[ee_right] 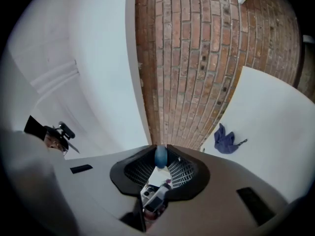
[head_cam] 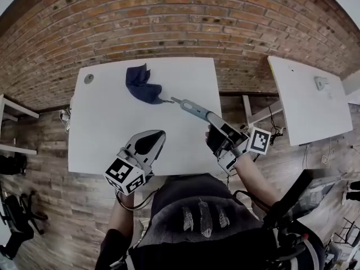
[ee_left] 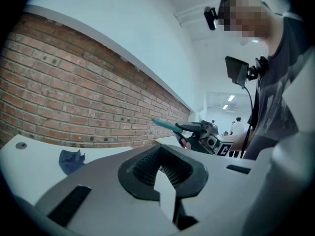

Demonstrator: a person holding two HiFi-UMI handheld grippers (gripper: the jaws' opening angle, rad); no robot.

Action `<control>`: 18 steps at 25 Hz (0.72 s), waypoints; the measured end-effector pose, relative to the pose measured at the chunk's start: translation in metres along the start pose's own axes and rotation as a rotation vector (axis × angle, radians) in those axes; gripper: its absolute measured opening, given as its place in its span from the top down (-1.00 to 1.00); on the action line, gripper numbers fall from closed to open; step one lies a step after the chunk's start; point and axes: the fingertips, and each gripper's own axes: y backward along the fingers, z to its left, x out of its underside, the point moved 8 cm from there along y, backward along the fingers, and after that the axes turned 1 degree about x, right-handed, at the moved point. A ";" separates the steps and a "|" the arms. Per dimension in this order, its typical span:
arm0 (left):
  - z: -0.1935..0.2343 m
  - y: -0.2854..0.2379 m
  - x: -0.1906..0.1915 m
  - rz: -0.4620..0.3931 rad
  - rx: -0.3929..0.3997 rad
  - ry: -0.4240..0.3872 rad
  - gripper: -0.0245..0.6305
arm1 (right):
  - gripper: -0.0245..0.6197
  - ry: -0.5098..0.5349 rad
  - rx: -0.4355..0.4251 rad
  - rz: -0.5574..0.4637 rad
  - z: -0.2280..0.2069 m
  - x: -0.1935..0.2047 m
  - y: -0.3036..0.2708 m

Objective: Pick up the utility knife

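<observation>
Hovering at the table's (head_cam: pixel 101 145) near edge, left gripper (head_cam: pixel 151 143): jaws fully together, nothing between them. Dark blue cloth (head_cam: pixel 142 85) lies crumpled toward the table's far side. Utility knife (head_cam: pixel 193 109) is held clear above the table, tip toward the cloth. Right gripper (head_cam: pixel 215 122): jaws partly apart, clamped on the knife's handle.

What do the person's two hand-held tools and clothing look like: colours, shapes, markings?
The left tool and the right tool have smooth light grey shells, with black ribbed pads inside the jaws. Each carries a white cube printed with black square markers. The person wears a dark grey top with a pale print.
</observation>
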 end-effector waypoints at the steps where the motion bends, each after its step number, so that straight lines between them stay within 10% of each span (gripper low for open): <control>1: -0.005 -0.005 -0.003 -0.003 -0.002 -0.002 0.93 | 0.72 0.002 -0.020 -0.003 0.007 -0.004 0.005; 18: -0.146 -0.079 0.008 0.044 -0.134 0.081 0.93 | 0.72 -0.089 -0.073 0.056 0.019 -0.031 0.144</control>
